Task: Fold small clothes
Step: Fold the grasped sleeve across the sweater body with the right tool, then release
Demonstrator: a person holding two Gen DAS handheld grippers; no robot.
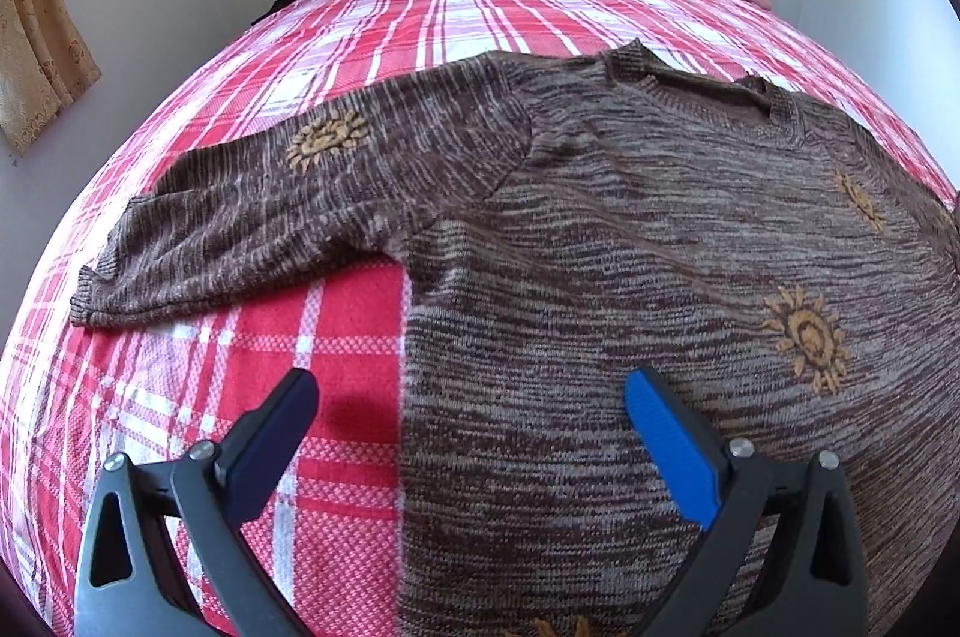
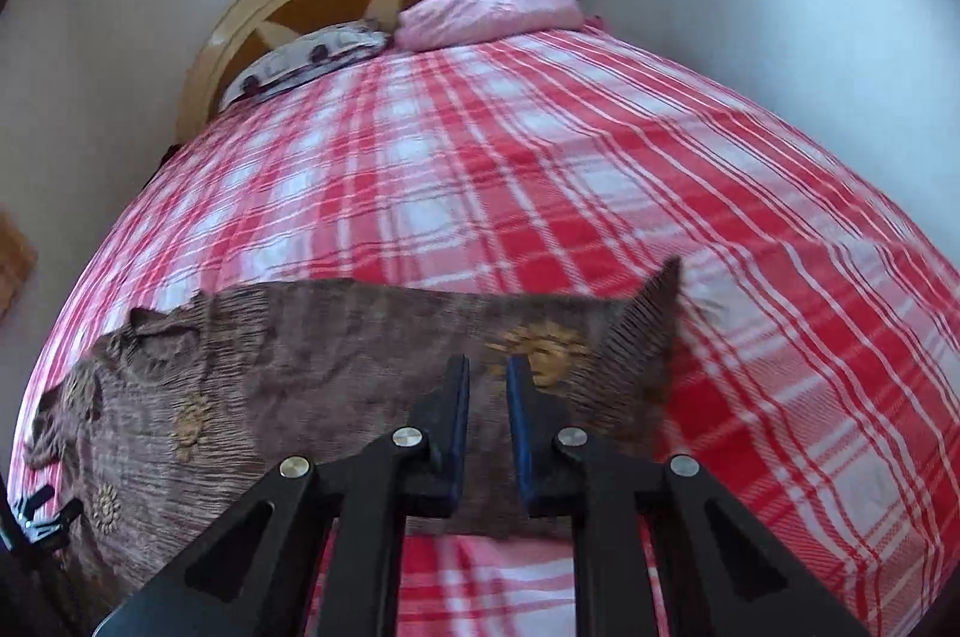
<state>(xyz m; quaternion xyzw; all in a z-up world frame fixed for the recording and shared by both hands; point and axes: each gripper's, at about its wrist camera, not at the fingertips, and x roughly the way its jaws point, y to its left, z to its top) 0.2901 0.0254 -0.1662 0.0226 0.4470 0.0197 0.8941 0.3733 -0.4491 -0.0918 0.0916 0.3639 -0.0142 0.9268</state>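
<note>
While my right hand-held gripper [image 2: 487, 367] sits nearly closed on a pinch of the brown sweater [image 1: 630, 229], which lies spread on the plaid bed [image 2: 540, 169], I reckon the thin knit could slip free or drag the body askew. My left hand-held gripper [image 1: 471, 391] is spread wide, empty, over the side edge. Motion blur hides the sleeve's cuff, so I can't confirm the pinch.
</note>
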